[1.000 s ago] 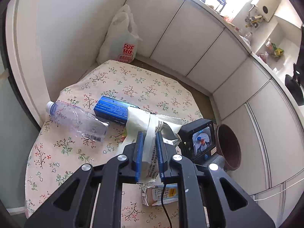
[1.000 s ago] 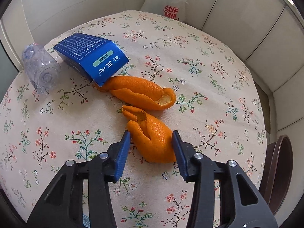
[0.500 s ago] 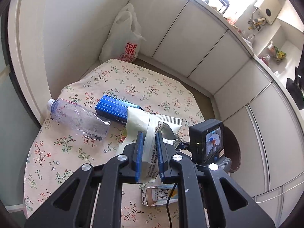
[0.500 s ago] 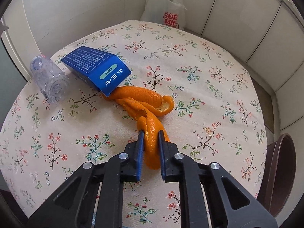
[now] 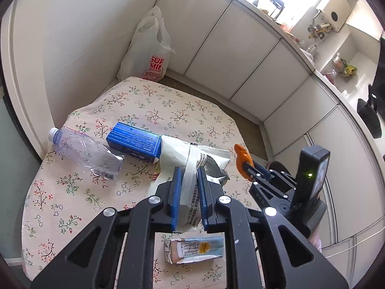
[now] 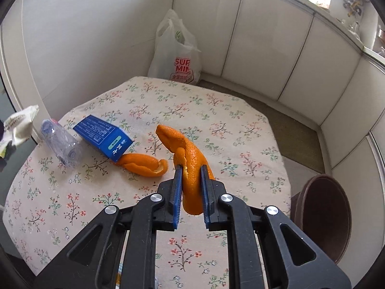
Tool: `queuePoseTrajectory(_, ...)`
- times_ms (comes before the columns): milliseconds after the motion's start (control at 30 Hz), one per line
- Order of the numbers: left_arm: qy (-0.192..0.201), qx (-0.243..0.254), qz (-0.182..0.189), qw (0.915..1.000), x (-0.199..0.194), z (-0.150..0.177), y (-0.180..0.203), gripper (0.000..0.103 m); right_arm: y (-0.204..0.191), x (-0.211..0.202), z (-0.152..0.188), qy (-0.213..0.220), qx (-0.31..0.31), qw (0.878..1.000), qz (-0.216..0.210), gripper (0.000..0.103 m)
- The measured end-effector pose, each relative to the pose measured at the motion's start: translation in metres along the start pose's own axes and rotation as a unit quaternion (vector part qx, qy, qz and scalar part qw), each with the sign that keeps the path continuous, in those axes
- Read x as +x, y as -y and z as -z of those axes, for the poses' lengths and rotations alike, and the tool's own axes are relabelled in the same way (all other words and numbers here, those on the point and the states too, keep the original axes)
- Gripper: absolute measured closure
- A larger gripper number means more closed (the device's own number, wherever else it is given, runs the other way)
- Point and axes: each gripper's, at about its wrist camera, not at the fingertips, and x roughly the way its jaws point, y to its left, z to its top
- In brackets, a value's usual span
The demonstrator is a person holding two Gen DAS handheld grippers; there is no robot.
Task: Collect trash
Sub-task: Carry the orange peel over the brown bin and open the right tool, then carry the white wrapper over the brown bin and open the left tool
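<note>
We note, left to right: the left tool [image 5: 189, 192] stays pinched on a white plastic bag [image 5: 190, 166] of wrappers above the table [image 6: 216, 120], unchanged from a second ago. The clear bottle [image 6: 60, 144], blue box [image 6: 103, 137] and second orange peel [image 6: 144, 166] lie where they were. The right tool [image 6: 190, 191], earlier spread around the orange peel [image 6: 190, 163], has just closed on it and raised it clear of the cloth.

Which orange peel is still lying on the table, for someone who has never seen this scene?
On the floral tablecloth, find the blue carton beside the clear plastic bottle. The loose orange peel curls flat from the carton's open end, unlike the peel piece clamped in the right gripper.
</note>
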Motion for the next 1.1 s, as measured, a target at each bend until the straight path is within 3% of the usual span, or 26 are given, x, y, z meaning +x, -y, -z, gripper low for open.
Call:
queuePoseTrajectory(367, -0.004, 0.012, 0.023, 0.9997, 0.019, 0.006, 0.037, 0.089, 0.096, -0.061, 0.014, 0.073, 0.088, 0.988, 0.108, 0.089)
queuePoseTrajectory(667, -0.009, 0.043, 0.041, 0.9982, 0.046, 0.017, 0.087, 0.089, 0.176, -0.073, 0.050, 0.088, 0.183, 0.952, 0.229, 0.086)
queuePoseTrajectory(700, -0.009, 0.048, 0.042, 0.9979, 0.049, 0.018, 0.092, 0.089, 0.180, -0.072, 0.053, 0.086, 0.189, 0.948, 0.240, 0.082)
queuePoseTrajectory(767, -0.012, 0.057, 0.045, 0.9973, 0.056, 0.022, 0.105, 0.089, 0.189, -0.074, 0.058, 0.089, 0.199, 0.940, 0.263, 0.064)
queuePoseTrajectory(800, -0.013, 0.060, 0.049, 0.9969, 0.060, 0.024, 0.111, 0.089, 0.193, -0.077, 0.060, 0.093, 0.203, 0.936, 0.271, 0.050)
queuePoseTrajectory(900, -0.009, 0.068, 0.062, 0.9958, 0.067, 0.028, 0.129, 0.089, 0.205, -0.090, 0.066, 0.108, 0.211, 0.926, 0.294, 0.032)
queuePoseTrajectory(1000, -0.004, 0.078, 0.076, 0.9940, 0.076, 0.032, 0.153, 0.089, 0.218, -0.110, 0.076, 0.131, 0.224, 0.907, 0.332, 0.010)
queuePoseTrajectory(1033, -0.004, 0.084, 0.080, 0.9932, 0.080, 0.033, 0.163, 0.089, 0.223, -0.118, 0.080, 0.139, 0.228, 0.899, 0.346, 0.006)
queuePoseTrajectory(1100, -0.002, 0.098, 0.087, 0.9914, 0.088, 0.037, 0.184, 0.089, 0.233, -0.132, 0.087, 0.152, 0.234, 0.884, 0.374, 0.007)
